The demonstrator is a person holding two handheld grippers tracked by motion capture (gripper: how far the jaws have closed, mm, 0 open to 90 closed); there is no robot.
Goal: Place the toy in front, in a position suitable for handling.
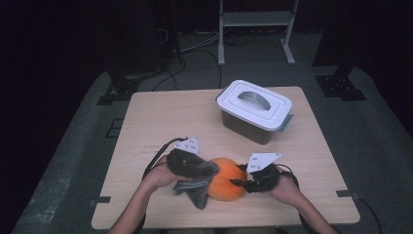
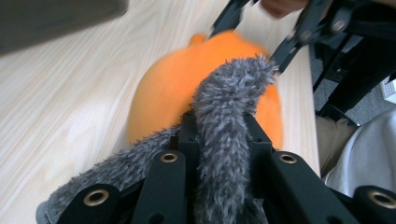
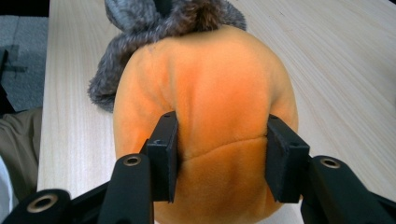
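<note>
**Both grippers latched onto the plush at the front of the desk**

So the orange plush (image 1: 225,184) is sitting near the front edge of the desk (image 1: 160,114), right between the person's two hands. It's a round, pumpkin-looking soft thing with a grey furry part (image 1: 197,191) hanging off its left side and draping down onto the wood.

The left gripper (image 1: 195,171) is coming in from the left, and its jaws are pressed nearly together, pinching a strip of that grey fur. In the left gripper view the fuzzy strip is running straight up between the two black jaws, with the orange body just behind it.

The right gripper (image 1: 239,184) is reaching in from the right side. Its jaws are squeezing the orange body itself; in the right gripper view both pads (image 3: 285,161) are digging into the plush fabric on either side, and it's bulging out a bit between them.

Further back on the desk, well apart from all this, a grey storage box (image 1: 253,113) is standing with its white lid (image 1: 254,104) on and the handle lying flat.
</note>
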